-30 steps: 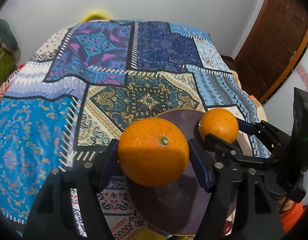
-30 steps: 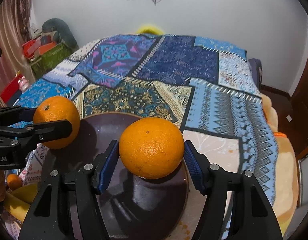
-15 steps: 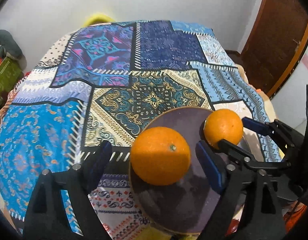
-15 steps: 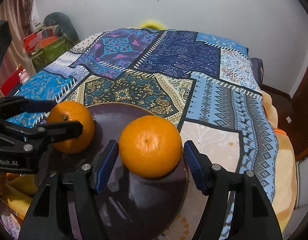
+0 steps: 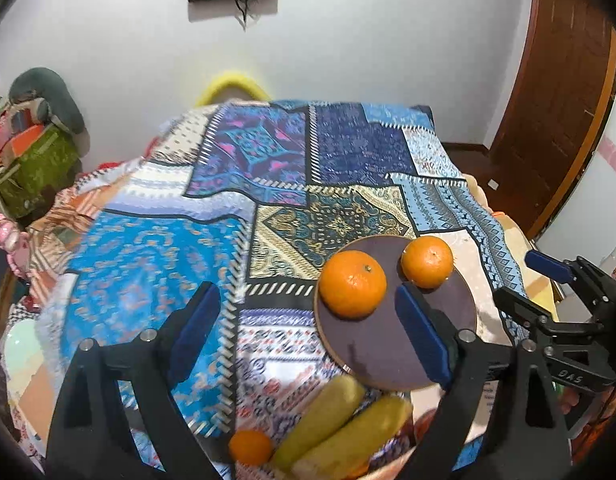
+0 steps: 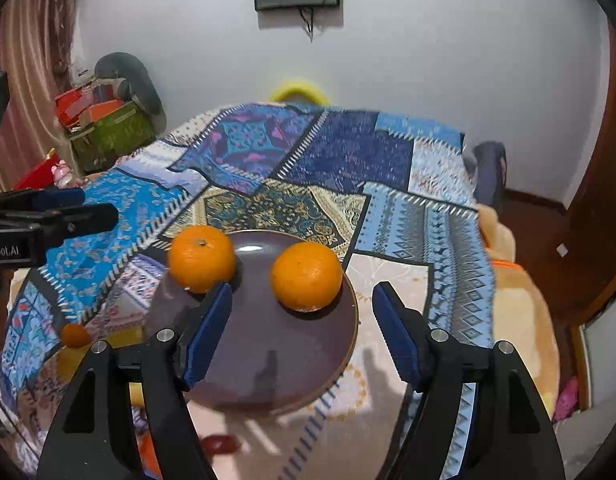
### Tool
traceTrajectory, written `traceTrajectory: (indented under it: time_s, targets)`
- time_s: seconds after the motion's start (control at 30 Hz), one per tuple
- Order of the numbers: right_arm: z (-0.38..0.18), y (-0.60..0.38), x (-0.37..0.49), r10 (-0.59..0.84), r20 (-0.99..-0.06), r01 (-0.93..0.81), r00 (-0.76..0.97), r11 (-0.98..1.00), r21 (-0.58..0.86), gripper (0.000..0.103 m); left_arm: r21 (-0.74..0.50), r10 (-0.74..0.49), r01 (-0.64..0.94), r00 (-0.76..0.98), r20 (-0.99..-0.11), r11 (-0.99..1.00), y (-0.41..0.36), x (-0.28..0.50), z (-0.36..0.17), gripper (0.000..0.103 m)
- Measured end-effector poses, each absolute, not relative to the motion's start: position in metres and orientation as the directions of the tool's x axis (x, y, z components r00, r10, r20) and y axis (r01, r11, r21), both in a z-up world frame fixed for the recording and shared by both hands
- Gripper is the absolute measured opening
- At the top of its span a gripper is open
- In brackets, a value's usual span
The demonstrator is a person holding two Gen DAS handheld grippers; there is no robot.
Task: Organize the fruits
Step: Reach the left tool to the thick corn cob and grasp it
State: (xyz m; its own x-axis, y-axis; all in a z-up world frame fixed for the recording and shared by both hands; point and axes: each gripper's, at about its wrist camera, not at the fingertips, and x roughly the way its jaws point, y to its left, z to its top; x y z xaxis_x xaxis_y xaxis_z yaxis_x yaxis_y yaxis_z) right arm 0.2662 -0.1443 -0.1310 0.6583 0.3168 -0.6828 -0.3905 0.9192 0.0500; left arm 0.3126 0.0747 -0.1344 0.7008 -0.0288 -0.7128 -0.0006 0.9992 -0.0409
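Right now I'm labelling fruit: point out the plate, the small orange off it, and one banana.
plate (image 6: 292,364): right wrist view, bare dark centre.
small orange (image 5: 250,447): left wrist view, middle of its peel.
banana (image 5: 321,416): left wrist view, mid-length of the left one.

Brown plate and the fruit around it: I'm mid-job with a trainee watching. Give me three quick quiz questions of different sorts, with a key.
1. How many oranges lie on the brown plate?
2. True or false: the right gripper grips an orange.
3. Which fruit lies beside the small orange, off the plate? A bananas, B apples, C grapes.

Key: 1. Two, the left orange and the right orange. 2. False; both it and the left gripper have just been opening, with nothing between the jaws. 3. A, the bananas.
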Motion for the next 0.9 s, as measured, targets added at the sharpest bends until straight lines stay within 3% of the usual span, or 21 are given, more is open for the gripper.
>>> traceTrajectory:
  time_s: [0.37, 0.7, 0.9]
  targets:
    - [-0.117, -0.137, 0.204, 0.319, -0.673, -0.402, 0.667, 0.915, 0.036, 0.075, -0.028, -0.02, 0.0, 0.697, -0.716, 1.0, 0.091, 0.239, -0.136, 0.092]
    - [-0.154, -0.128, 0.171, 0.276, -0.753, -0.379, 0.598, 0.925, 0.037, 0.075, -0.052, -0.072, 0.049, 0.629, -0.774, 0.997, 0.088, 0.207, -0.18, 0.092]
    - [-0.179, -0.12, 0.166, 0.262, -0.8, -0.384, 0.54, 0.922, 0.043, 0.075, -0.067, -0.114, 0.101, 0.59, -0.799, 0.993, 0.078, 0.205, -0.203, 0.072]
